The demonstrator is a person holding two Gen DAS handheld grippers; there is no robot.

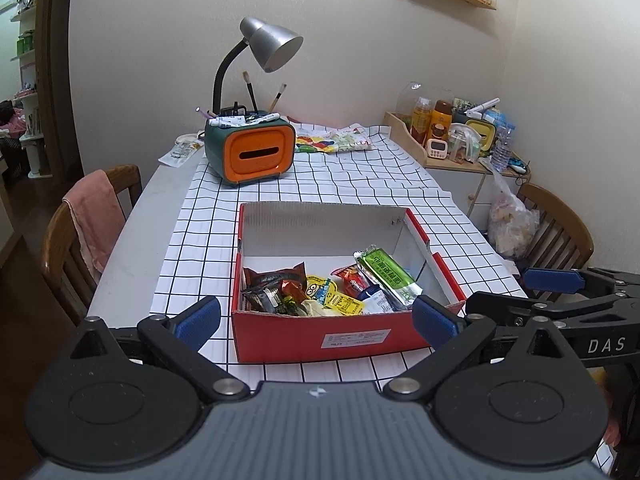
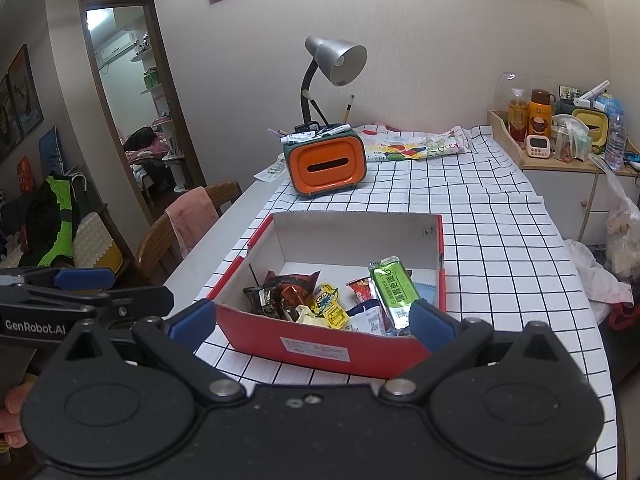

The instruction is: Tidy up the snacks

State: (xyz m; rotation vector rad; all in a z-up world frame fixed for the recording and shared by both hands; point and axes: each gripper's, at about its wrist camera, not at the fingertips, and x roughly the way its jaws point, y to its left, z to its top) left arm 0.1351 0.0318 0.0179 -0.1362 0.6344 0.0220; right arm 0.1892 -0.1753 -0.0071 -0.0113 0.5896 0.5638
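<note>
A red cardboard box (image 1: pixel 348 338) sat on the grid-patterned tablecloth (image 1: pixel 360 184), its near wall facing both cameras and its white inside open to the top. The snacks lay heaped against that near wall: a green bar wrapper (image 1: pixel 390 278) leaning on the right, a yellow cartoon packet (image 1: pixel 328 294) in the middle, dark brown packets (image 1: pixel 272 284) on the left, and a red packet (image 1: pixel 352 280) between. The far half of the box floor was bare.

The left gripper (image 1: pixel 316 314) stood wide apart with nothing between its blue pads (image 1: pixel 198 316); one pad sat just left of the box's near left corner, the other over its near right corner. The right gripper (image 2: pixel 310 318) was likewise spread wide and held nothing, its pads (image 2: pixel 192 320) flanking the near wall. Each gripper showed in the other's view — the right one at the far right edge of the left view, the left one at the left edge of the right view, just beside each other.

Beyond the box the cloth was open up to an orange-fronted pen holder (image 1: pixel 252 150) with a grey desk lamp (image 1: pixel 268 42) behind it. The table's left edge ran close to a wooden chair (image 1: pixel 80 236) draped with a pink towel (image 1: pixel 98 216); to the right stood a second chair (image 1: pixel 560 228) and a cluttered side cabinet (image 1: pixel 476 184). A small part of what was probably a fingertip (image 2: pixel 14 412) showed at the lower left of the right view.
</note>
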